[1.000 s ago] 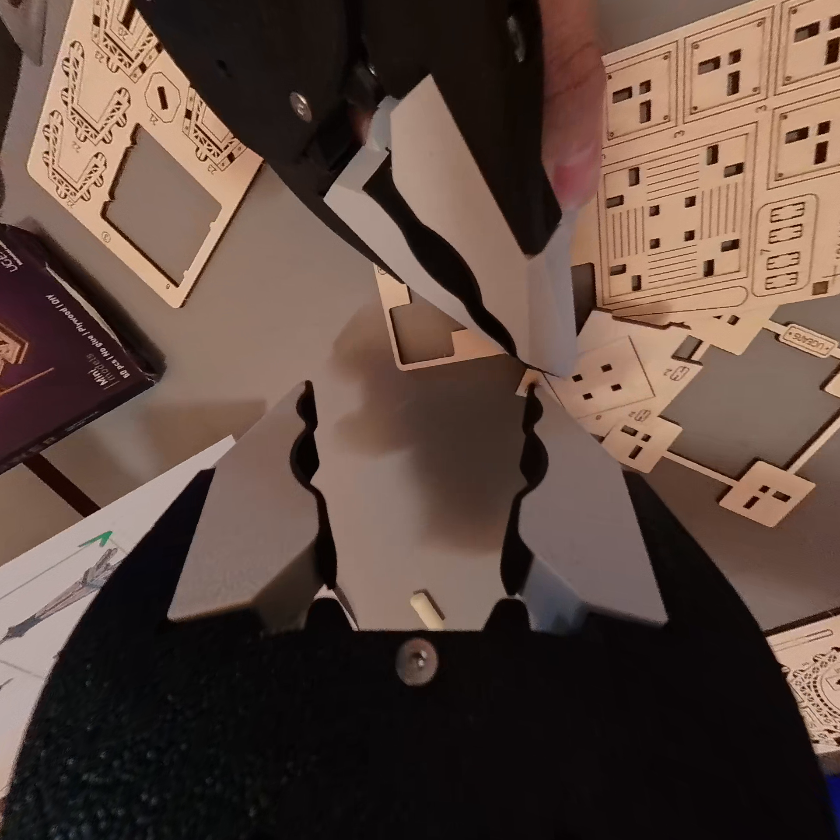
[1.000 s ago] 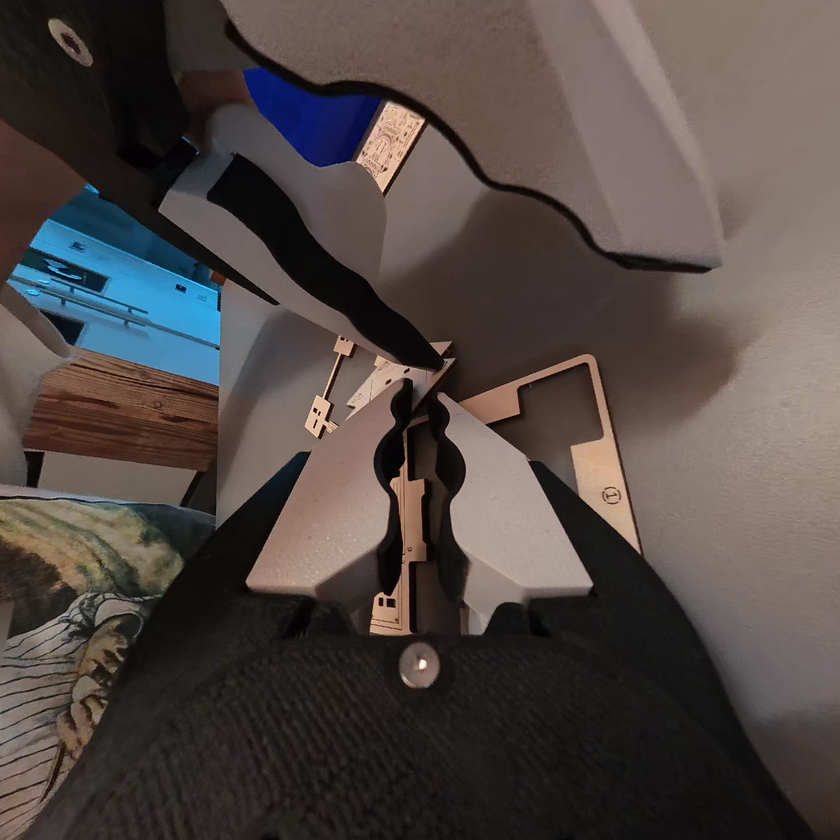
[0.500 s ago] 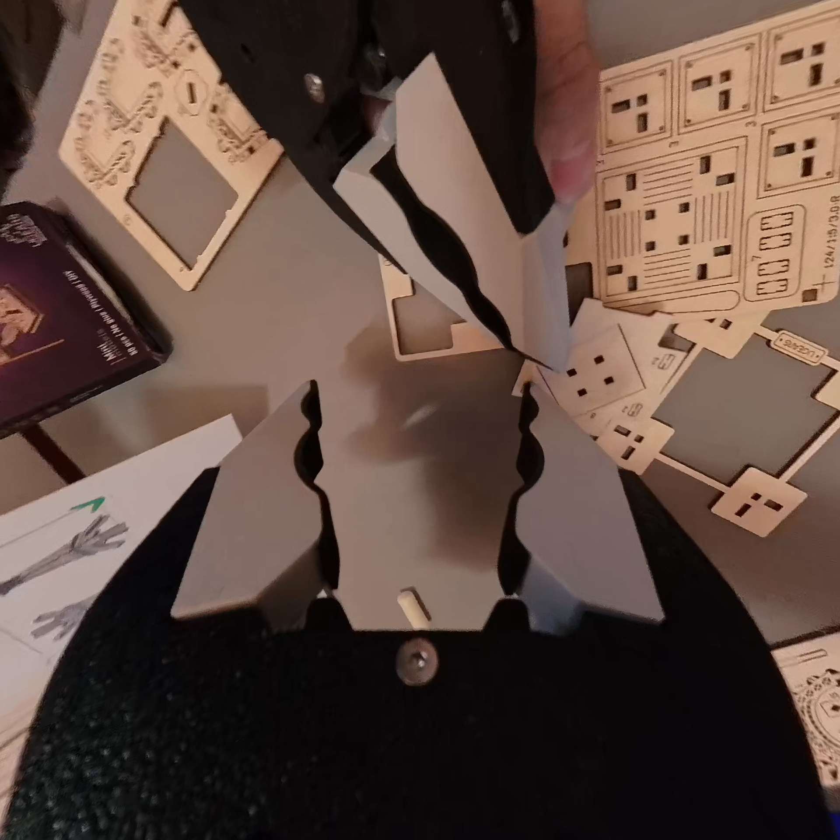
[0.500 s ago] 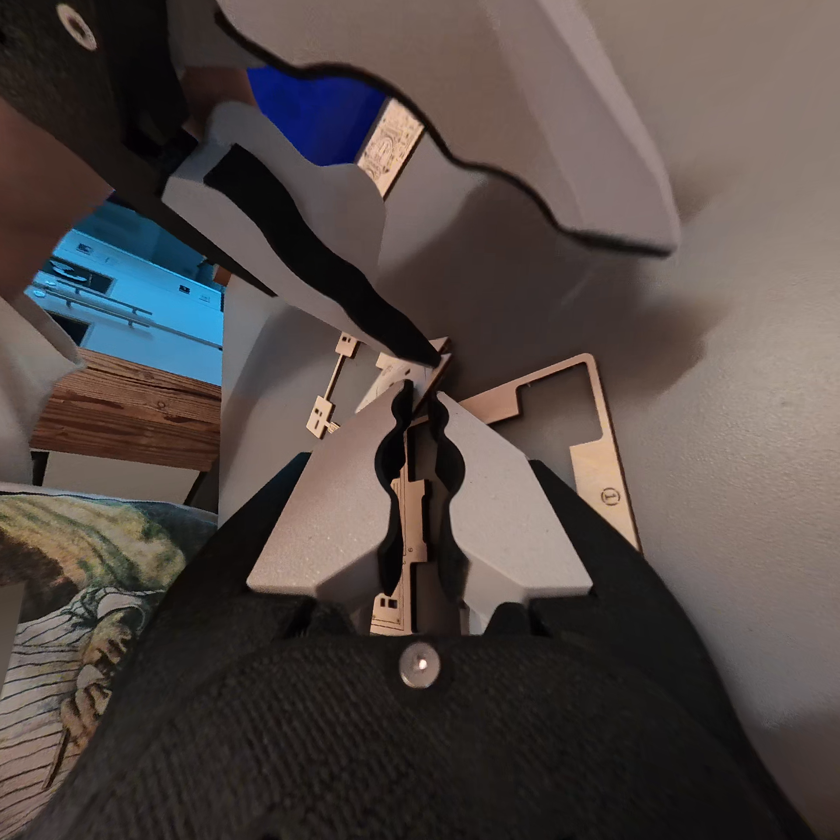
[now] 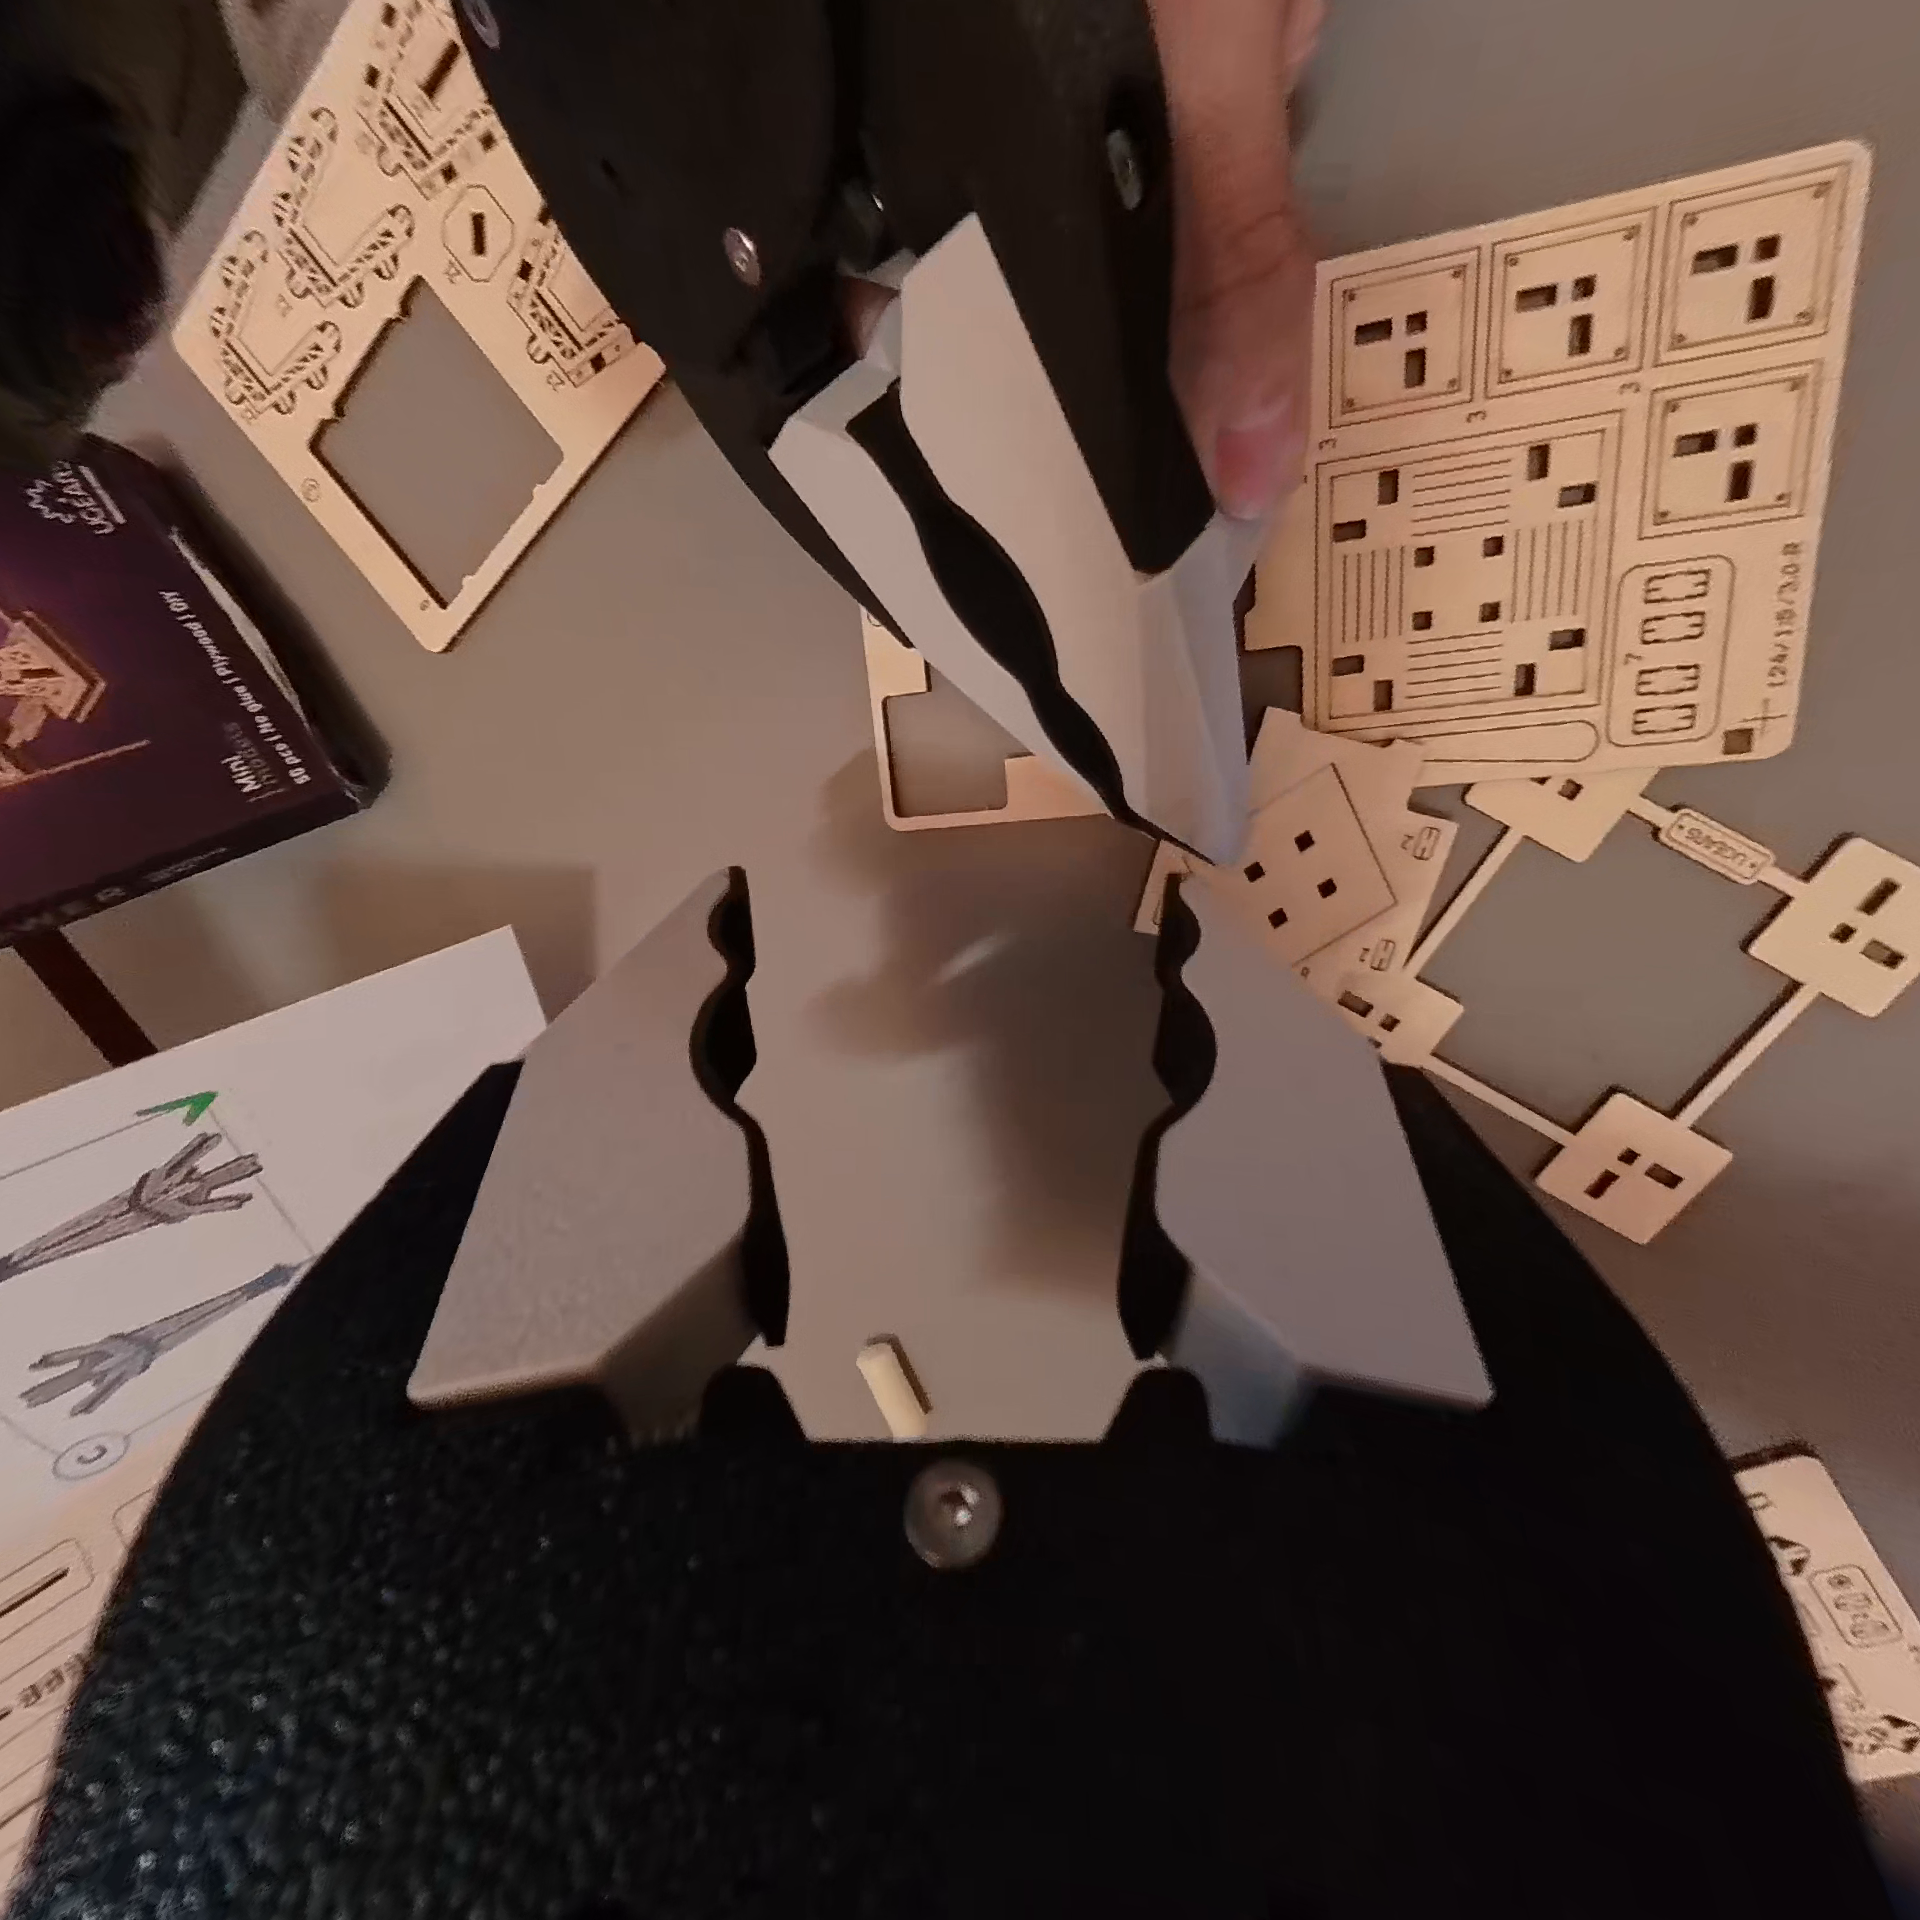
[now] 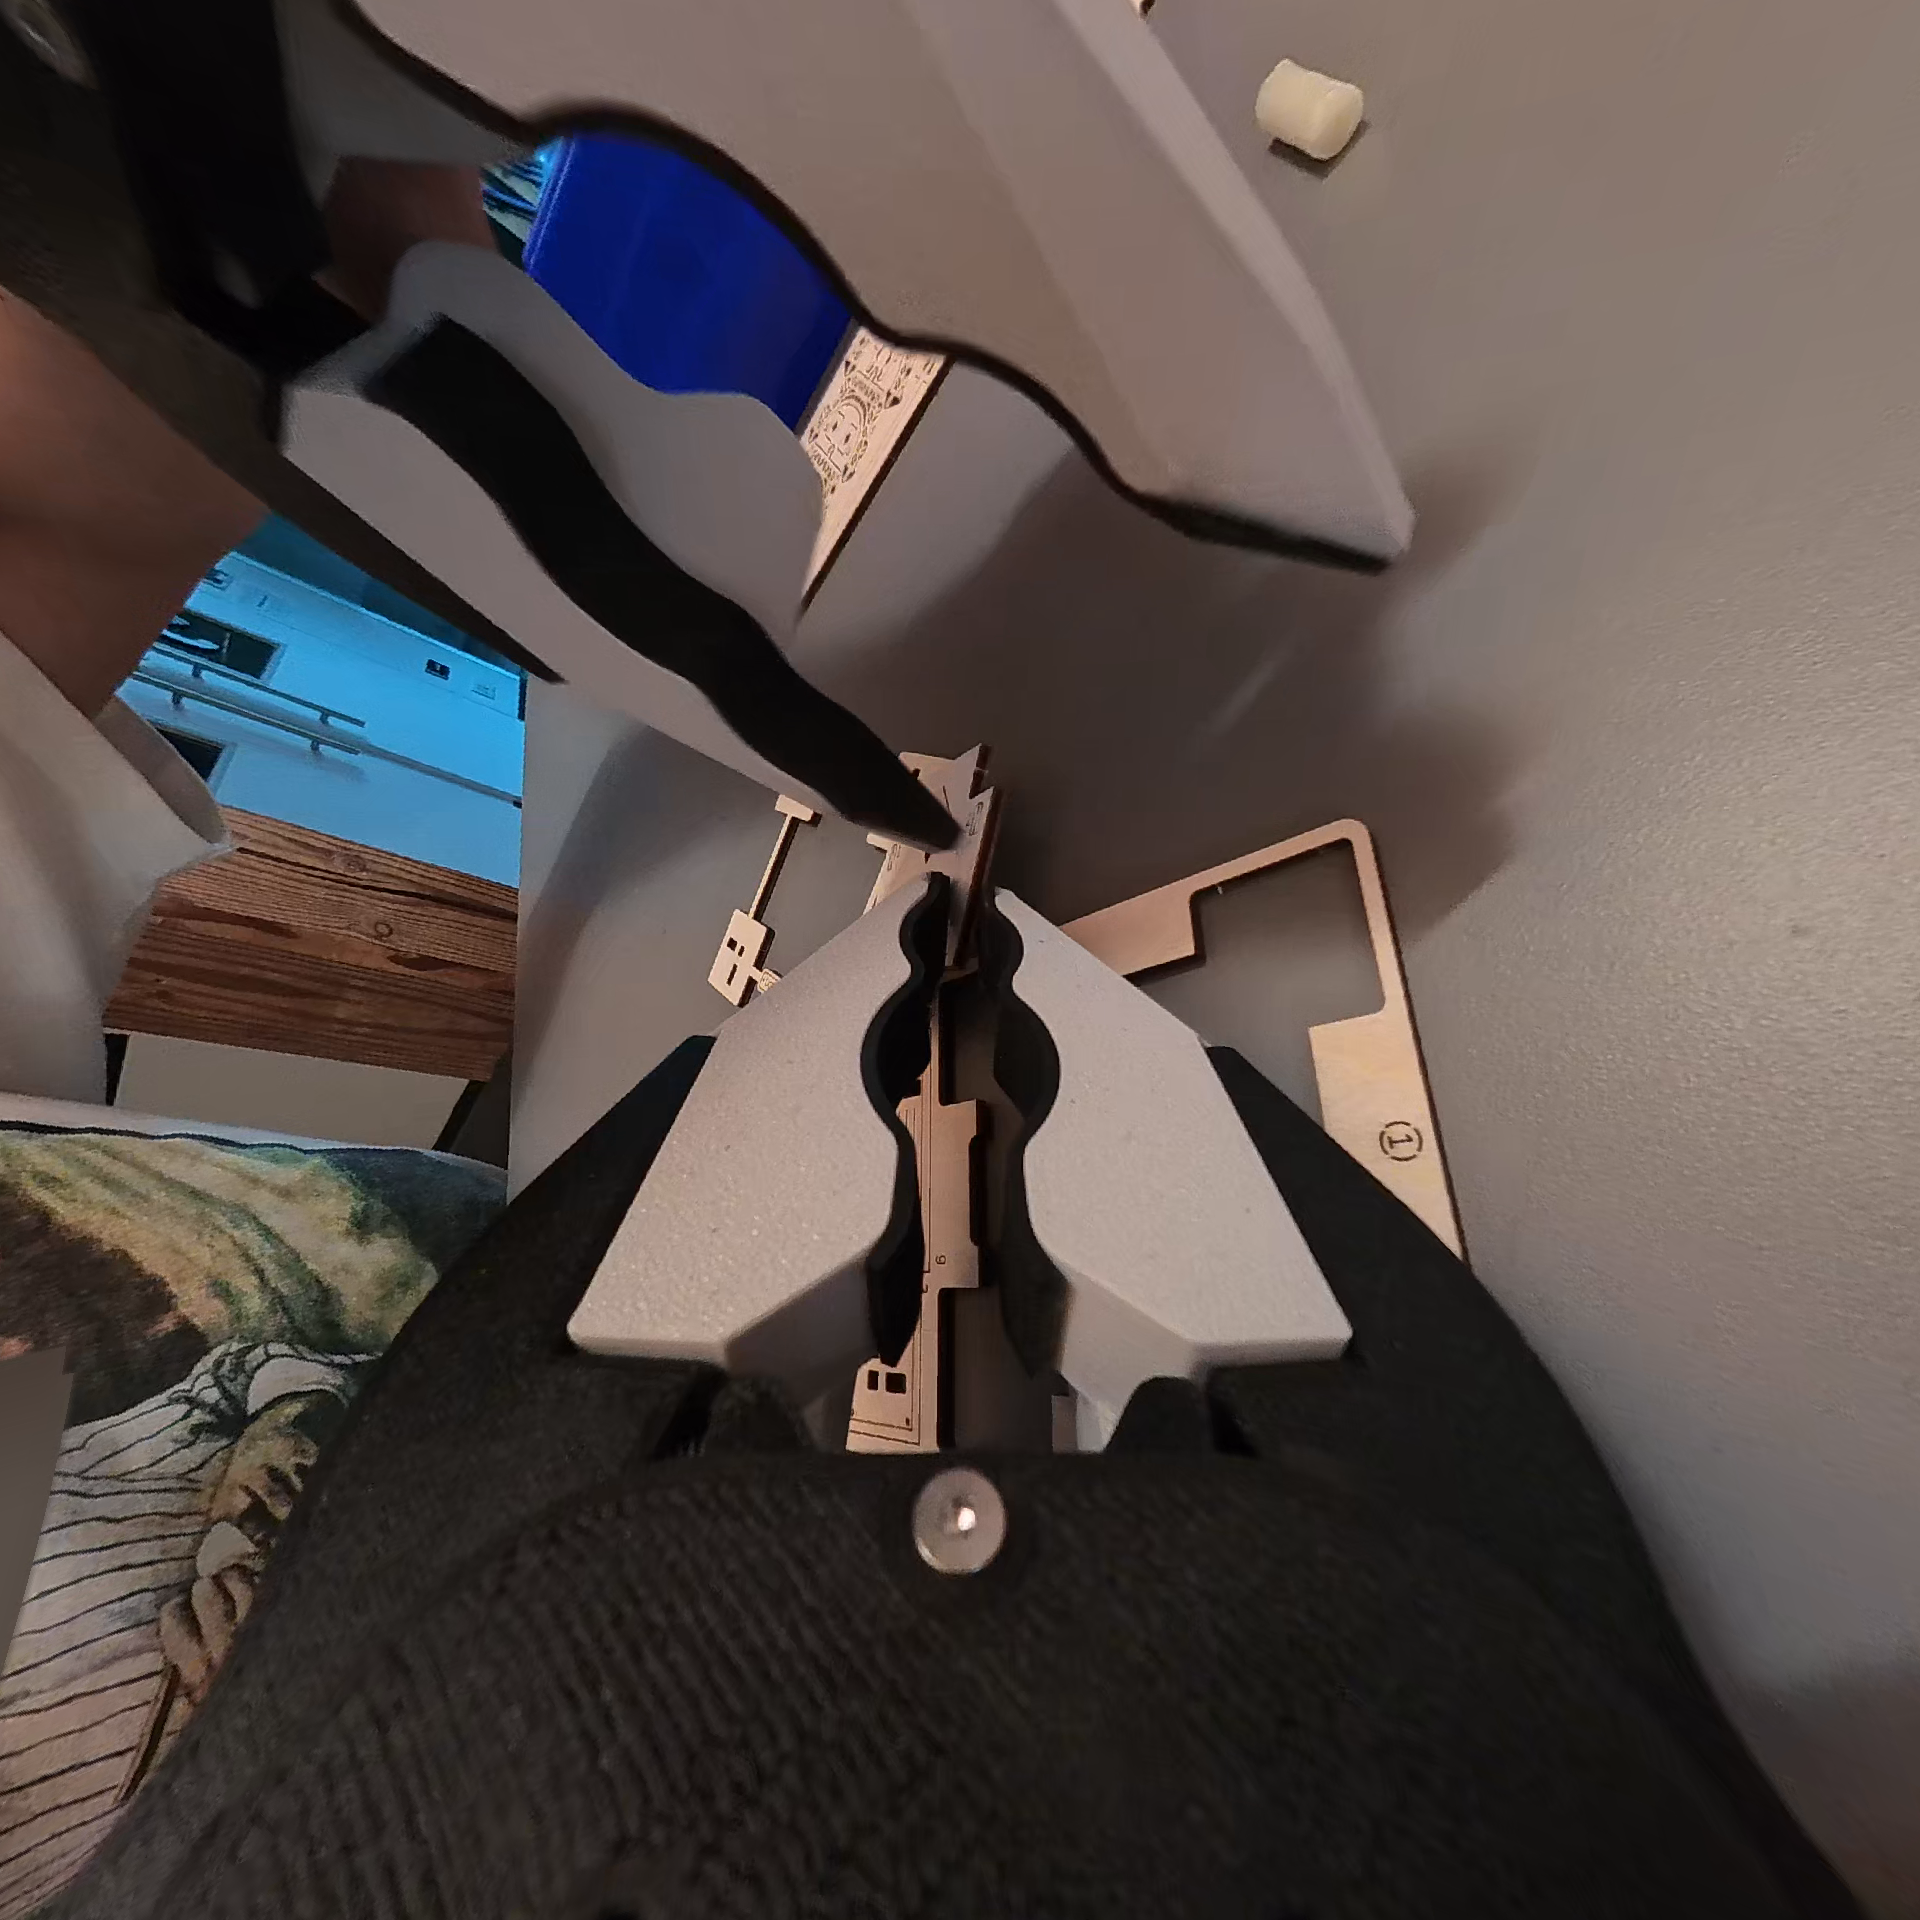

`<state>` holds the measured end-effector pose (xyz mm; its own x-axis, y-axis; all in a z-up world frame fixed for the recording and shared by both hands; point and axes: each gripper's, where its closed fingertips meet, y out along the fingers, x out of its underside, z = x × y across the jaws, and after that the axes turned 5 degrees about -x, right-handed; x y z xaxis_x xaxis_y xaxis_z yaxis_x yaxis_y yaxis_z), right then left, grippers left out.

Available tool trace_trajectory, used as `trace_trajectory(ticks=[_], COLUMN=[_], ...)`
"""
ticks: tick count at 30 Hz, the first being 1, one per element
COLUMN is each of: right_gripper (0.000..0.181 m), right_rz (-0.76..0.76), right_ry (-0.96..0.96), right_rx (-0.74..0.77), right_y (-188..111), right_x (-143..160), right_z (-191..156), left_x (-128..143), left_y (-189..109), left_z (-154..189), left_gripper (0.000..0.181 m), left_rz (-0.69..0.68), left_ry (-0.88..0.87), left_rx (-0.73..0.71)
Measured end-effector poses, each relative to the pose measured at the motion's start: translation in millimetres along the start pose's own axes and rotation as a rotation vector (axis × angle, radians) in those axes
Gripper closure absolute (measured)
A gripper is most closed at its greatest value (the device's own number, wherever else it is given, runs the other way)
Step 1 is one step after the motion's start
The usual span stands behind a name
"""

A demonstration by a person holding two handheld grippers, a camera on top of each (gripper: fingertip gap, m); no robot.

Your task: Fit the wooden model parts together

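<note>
My right gripper (image 6: 971, 891) is shut on a thin notched wooden strip (image 6: 951, 1195), held edge-on between its pads. The strip's end sticks out past the fingertips. In the left wrist view the right gripper (image 5: 1195, 847) comes down from the top, its tip just above a square wooden piece (image 5: 1299, 862) on the table. My left gripper (image 5: 951, 904) is open and empty. Its right fingertip is right beside the right gripper's tip. In the right wrist view the left gripper (image 6: 1164, 686) is spread wide, one fingertip (image 6: 914, 821) at the strip's end.
Cut wooden sheets lie at the top right (image 5: 1558, 468) and top left (image 5: 416, 364), with an emptied frame (image 5: 956, 774) and a frame of small squares (image 5: 1621, 1174). A dark box (image 5: 156, 675) and an instruction sheet (image 5: 260, 1143) lie at the left. A small white peg (image 5: 888, 1387) lies near my left gripper.
My left gripper has turned and shifted a little over the table and stays open. The white peg has come into the right wrist view. My right gripper still holds the strip.
</note>
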<state>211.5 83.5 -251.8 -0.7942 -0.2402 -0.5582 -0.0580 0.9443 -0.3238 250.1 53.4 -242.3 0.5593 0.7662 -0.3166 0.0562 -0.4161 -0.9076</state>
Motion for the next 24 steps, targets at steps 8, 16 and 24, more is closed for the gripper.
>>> trace_trajectory(ticks=[8,16,24], right_gripper=[0.178,0.178,0.178], right_rz=[0.000,0.000,0.000], right_ry=[0.000,0.002,0.002], right_rx=[0.000,0.000,-0.003], right_y=[0.0,-0.2,-0.3], right_x=[0.0,-0.1,-0.1], right_z=[0.1,0.2,0.0], left_x=[4.0,5.5,5.7], left_y=[0.6,0.1,-0.5], left_z=[-2.9,0.4,1.0], left_gripper=[0.104,0.109,0.109], left_rz=[-0.028,-0.053,-0.063], left_ry=[0.020,0.037,0.042], left_rx=[0.002,0.008,0.010])
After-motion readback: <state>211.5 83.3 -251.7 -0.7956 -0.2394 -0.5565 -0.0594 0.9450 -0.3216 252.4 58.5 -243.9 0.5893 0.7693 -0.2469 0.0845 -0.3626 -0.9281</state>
